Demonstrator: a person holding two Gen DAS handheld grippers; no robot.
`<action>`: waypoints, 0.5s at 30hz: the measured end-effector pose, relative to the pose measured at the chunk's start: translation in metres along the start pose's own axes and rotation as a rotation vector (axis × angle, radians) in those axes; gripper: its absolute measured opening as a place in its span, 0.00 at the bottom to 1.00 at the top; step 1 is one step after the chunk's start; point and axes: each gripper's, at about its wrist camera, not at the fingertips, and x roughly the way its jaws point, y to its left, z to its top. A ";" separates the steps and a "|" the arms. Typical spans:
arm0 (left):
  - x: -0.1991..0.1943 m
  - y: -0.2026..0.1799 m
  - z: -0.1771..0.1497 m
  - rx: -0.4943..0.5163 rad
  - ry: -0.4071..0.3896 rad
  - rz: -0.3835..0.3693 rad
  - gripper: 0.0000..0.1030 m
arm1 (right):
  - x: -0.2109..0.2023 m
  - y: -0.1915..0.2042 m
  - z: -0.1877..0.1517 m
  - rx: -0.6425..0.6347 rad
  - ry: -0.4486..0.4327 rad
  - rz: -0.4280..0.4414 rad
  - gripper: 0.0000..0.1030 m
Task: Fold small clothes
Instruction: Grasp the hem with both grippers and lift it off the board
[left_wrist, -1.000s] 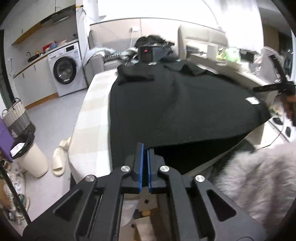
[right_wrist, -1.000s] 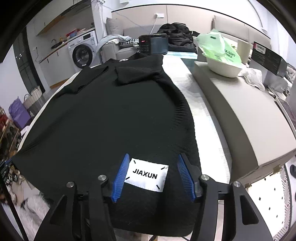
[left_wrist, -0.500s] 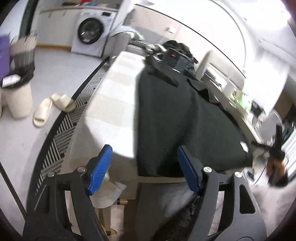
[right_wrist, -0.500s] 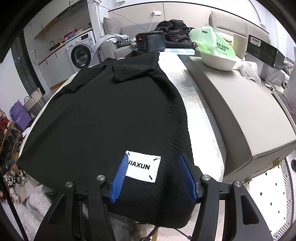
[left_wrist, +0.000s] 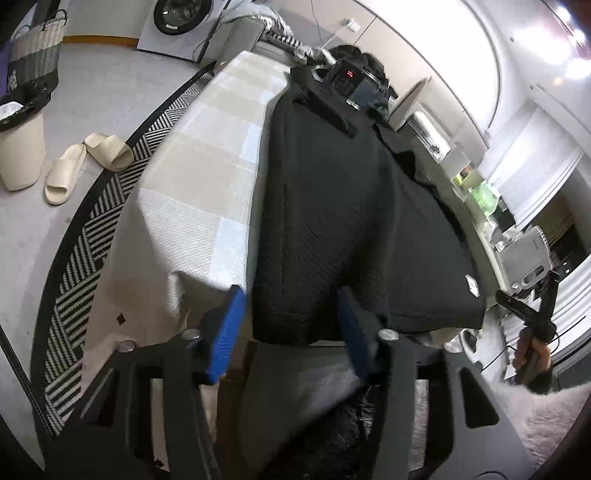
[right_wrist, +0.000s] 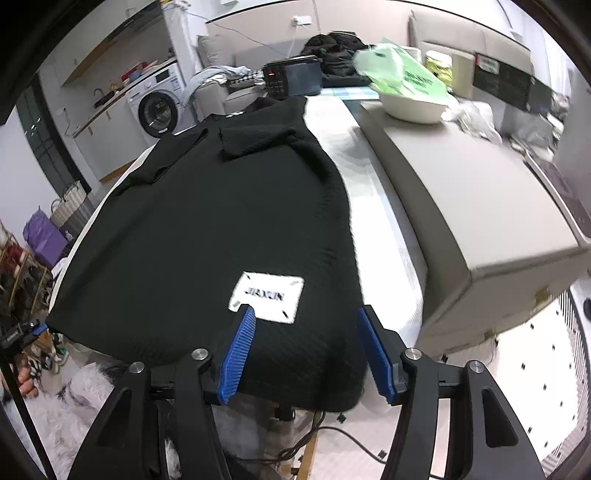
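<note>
Lying flat on a checked tablecloth (left_wrist: 207, 177), the black garment (left_wrist: 351, 206) covers most of the table, hem hanging over the near edge. In the left wrist view, going L to R: a pair of cream slippers (left_wrist: 85, 162) on the floor by a striped rug (left_wrist: 77, 266), then the cloth, then the garment. Left gripper (left_wrist: 291, 325) sits at the hem's near-left corner w/ jaws spread wide — blue pads either side of the fabric edge, not clamped. Far R in that view, the right gripper's handle shows in a hand (left_wrist: 532, 354). Right wrist view: right gripper (right_wrist: 306, 343) also has jaws apart, poised over the hem's right corner just below a white label (right_wrist: 267, 295) — text blurred. Beige cushion (right_wrist: 465, 199) lies R of the garment, white bowl (right_wrist: 413, 107) w/ green bag on it.
</note>
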 end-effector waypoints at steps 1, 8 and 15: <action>-0.001 -0.004 0.000 0.026 -0.015 0.006 0.08 | 0.001 -0.006 -0.003 0.024 0.013 0.001 0.61; -0.017 -0.006 -0.001 0.061 -0.105 0.041 0.02 | 0.016 -0.040 -0.027 0.181 0.081 0.078 0.61; -0.027 0.014 0.003 -0.015 -0.129 0.060 0.00 | 0.038 -0.062 -0.044 0.276 0.099 0.147 0.61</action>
